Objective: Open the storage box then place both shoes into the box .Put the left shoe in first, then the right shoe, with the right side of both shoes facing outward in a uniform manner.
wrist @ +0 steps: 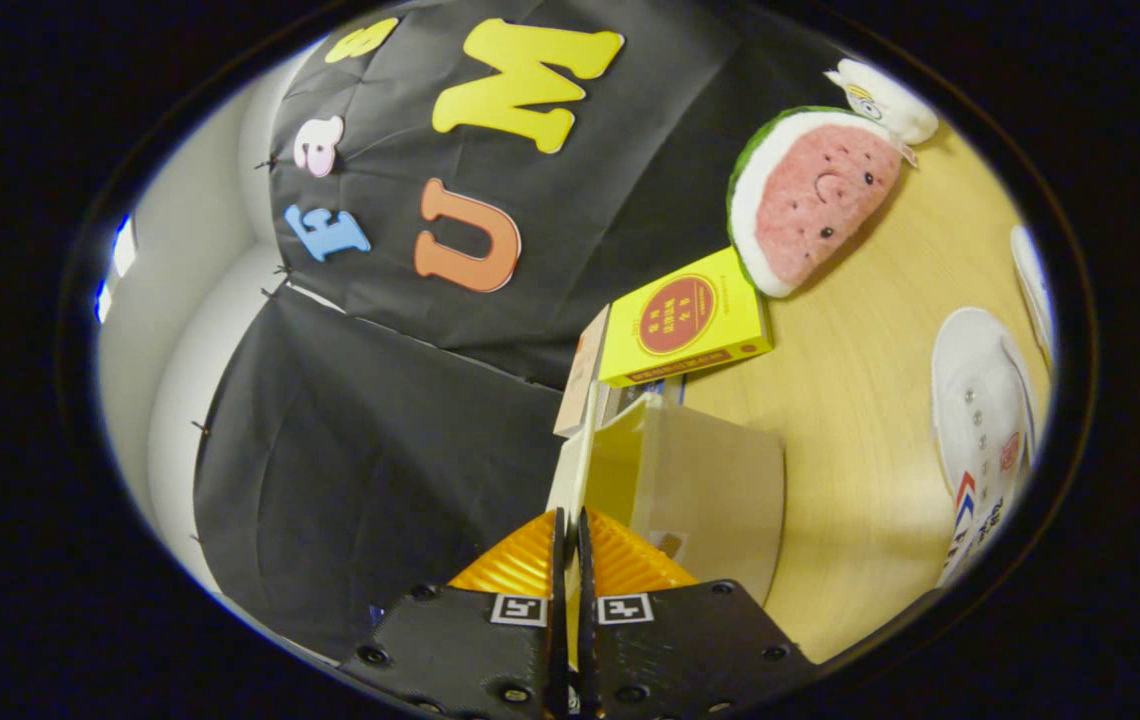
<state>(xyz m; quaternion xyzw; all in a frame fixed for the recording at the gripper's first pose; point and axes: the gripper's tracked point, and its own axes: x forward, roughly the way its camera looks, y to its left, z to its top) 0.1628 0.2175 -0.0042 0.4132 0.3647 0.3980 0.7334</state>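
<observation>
1. We are seeing the gripper (570, 530) with its fingers clamped on the thin lid edge (573, 470) of the storage box (710, 490).
2. The box body is lying just ahead of the fingers, on the wooden table (860, 400).
3. Beyond it, a yellow carton (685, 320) and a watermelon plush (815, 195) are sitting.
4. A white shoe (985, 430) is lying well apart from the box.

Gripper (570, 530) clamps lid (575, 470); shoe (985, 430) right of storage box (700, 490).
</observation>
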